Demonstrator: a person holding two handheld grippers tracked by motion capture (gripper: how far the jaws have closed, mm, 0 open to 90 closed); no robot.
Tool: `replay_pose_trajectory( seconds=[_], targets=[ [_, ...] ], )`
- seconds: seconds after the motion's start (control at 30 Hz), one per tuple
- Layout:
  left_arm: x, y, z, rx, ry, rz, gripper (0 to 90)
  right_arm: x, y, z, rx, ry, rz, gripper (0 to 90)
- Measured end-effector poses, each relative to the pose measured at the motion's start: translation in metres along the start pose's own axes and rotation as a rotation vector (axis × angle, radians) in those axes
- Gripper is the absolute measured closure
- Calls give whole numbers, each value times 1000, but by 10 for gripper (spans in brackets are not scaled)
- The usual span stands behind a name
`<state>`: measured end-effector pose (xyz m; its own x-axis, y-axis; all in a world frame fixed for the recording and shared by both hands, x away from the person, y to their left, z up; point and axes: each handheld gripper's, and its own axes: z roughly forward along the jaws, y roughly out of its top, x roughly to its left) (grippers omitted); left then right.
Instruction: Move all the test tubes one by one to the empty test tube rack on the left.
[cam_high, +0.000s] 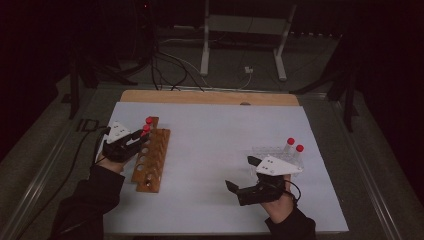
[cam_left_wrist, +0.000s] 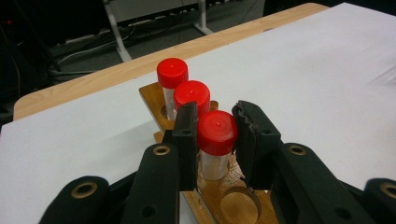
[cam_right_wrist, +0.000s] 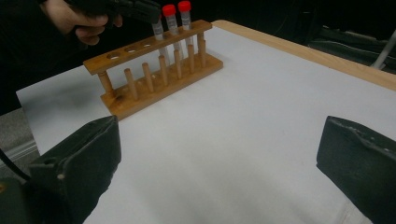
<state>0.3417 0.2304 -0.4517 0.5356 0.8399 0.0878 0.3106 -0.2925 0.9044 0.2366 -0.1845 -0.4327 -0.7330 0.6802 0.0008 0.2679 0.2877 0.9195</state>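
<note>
Your left gripper (cam_left_wrist: 215, 140) has its jaws clenched on the cap end of a red-capped clear plastic tube (cam_left_wrist: 215, 144), which stands in the third hole of the brown wooden tube rack (cam_high: 151, 159) at the left of the white-covered worktop (cam_high: 215, 165); whether it is fully seated I cannot tell. Two more red-capped tubes (cam_left_wrist: 182, 88) stand in the rack's far holes just behind it, touching or nearly so. In the right gripper view the rest of the rack's holes toward the near end stand empty. Your right gripper (cam_high: 245, 175) hovers over bare worktop with its jaws released wide and nothing between them, just beside the clear plastic tube tray (cam_high: 265, 151) at the right. Two red-capped tubes (cam_high: 294, 148) stand upright in that tray. Judgement: the work looks like moving tubes from tray to wooden rack, and it is a little past halfway, with two placed, a third in the grip at its hole, two left to carry over. What remains here is to let the third tube go, then fetch the next from the tray.
</note>
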Motion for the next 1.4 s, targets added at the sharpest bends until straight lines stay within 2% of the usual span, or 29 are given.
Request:
replay_pose_trajectory(
  seconds=[0.07,0.13,0.17,0.23,0.27,0.3,0.37,0.4,0.47,0.6,0.7,0.87,0.9,1.03,1.1,1.4],
  targets=[
    [1,0,0,3,-9,-6,709,0,0,0,-2,0,-1,0],
    [1,0,-1,1,-35,-2,680,0,0,0,-2,1,-1,0],
    [0,0,-2,-2,-27,8,638,0,0,0,-1,2,-1,0],
    [-2,1,-5,-7,-65,11,535,0,0,-1,0,1,-4,0],
    [-4,1,-6,-9,-64,13,468,0,1,-1,-1,2,-5,0],
    [-5,1,-8,-14,-87,9,410,-1,1,-1,-2,1,-5,0],
    [-9,2,-13,-24,-105,12,307,-1,1,-2,-2,0,-3,0],
    [-11,3,-15,-32,-134,5,249,-2,1,-2,-4,-2,-1,0],
    [-16,4,-20,-39,-154,16,186,-3,1,-3,-6,-7,-3,0],
    [-26,6,-29,-61,-220,23,85,-6,2,-6,-15,-19,-3,0],
    [-35,8,-32,-64,-247,34,30,-10,3,-10,-22,-37,0,0],
    [-49,8,-37,-76,-287,61,19,-18,5,-17,-42,-81,6,0],
    [-51,8,-38,-79,-305,66,19,-20,5,-19,-43,-90,3,0],
    [-60,8,-40,-81,-322,89,19,-31,5,-29,-57,-145,8,0],
    [-63,8,-40,-86,-344,95,19,-38,4,-34,-68,-157,26,0],
    [-70,7,-38,-92,-354,111,20,-68,-8,-53,-65,-279,77,0]
  ],
)
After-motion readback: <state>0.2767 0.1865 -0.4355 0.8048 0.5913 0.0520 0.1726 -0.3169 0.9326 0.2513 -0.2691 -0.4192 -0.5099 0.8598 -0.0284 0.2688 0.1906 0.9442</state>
